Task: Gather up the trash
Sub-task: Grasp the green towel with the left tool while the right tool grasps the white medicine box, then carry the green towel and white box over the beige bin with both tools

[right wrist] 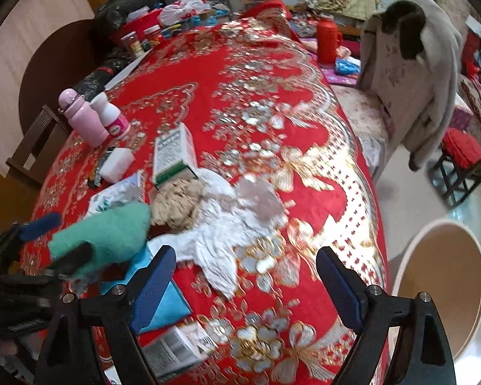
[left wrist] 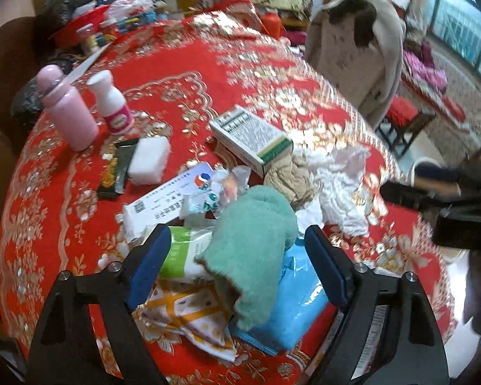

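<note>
Trash lies heaped low in the frame on the red flowered table (left wrist: 80, 192), where the left gripper (left wrist: 237, 258) has wide jaws around a soft green cloth (left wrist: 256, 243), not pinching it, while the right gripper (right wrist: 245, 284), jaws wide and empty, hangs over crumpled white paper (right wrist: 221, 243) near a round tan bin (right wrist: 439, 288) at lower right.

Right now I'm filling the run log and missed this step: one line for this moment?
left gripper: open, astride green cloth | right gripper: open above white crumpled paper | bin: beside table
</note>
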{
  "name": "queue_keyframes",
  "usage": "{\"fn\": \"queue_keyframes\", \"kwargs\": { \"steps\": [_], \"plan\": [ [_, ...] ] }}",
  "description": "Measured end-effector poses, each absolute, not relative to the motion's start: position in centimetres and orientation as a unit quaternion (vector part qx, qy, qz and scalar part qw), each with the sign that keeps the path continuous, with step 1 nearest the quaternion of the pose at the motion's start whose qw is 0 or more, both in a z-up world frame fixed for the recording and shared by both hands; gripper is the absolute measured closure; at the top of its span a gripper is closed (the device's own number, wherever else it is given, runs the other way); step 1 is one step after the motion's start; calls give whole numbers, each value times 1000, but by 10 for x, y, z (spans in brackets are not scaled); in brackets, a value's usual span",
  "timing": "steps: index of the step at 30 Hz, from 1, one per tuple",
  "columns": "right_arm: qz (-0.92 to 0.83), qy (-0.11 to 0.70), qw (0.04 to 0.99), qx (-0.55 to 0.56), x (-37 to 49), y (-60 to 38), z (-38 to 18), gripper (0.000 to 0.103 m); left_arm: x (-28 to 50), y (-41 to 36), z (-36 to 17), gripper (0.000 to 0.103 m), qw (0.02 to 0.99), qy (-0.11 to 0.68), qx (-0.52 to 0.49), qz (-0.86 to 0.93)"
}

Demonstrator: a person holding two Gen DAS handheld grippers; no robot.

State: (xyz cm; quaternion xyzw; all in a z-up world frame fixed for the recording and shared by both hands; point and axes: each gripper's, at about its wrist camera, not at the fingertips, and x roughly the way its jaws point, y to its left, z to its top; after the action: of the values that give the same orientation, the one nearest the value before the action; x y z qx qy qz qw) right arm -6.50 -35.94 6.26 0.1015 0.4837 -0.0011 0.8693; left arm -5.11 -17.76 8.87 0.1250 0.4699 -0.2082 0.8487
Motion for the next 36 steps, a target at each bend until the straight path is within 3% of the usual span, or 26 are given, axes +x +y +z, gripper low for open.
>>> {"fn": "queue_keyframes", "kwargs": {
  "steps": [1, 5, 6, 11, 20, 21, 24, 27, 28, 30, 36],
  "plan": [
    [2, 482, 871, 101, -60, -358, 65, 15, -50, -180, 86, 24, 846, 473, 130, -209],
    [9, 480, 870, 117, -39, -358, 70, 16, -41, -186, 74, 60, 827, 495, 136, -229],
    [11, 480, 869, 117, -33, -357, 71, 16, -39, -185, 73, 64, 824, 500, 136, -231],
    [34, 491, 865, 99, 7, -340, 72, 16, -26, -163, 78, 71, 812, 524, 63, -249],
    [66, 540, 837, 58, 86, -291, 41, 17, -12, -109, 107, 72, 808, 530, -70, -248],
    [69, 548, 832, 51, 93, -284, 35, 21, -12, -105, 110, 72, 808, 528, -80, -250],
    [72, 565, 821, 36, 102, -277, 22, 54, -12, -98, 121, 72, 811, 519, -98, -250],
    [72, 564, 822, 43, 100, -281, 21, 54, -13, -97, 128, 72, 816, 511, -106, -249],
    [71, 559, 824, 50, 98, -284, 24, 59, -14, -96, 130, 72, 818, 509, -106, -248],
    [73, 545, 832, 75, 92, -293, 35, 88, -15, -95, 137, 72, 821, 504, -108, -246],
    [67, 533, 840, 78, 76, -312, 54, 88, -17, -101, 146, 72, 830, 494, -104, -237]
  ]
}}
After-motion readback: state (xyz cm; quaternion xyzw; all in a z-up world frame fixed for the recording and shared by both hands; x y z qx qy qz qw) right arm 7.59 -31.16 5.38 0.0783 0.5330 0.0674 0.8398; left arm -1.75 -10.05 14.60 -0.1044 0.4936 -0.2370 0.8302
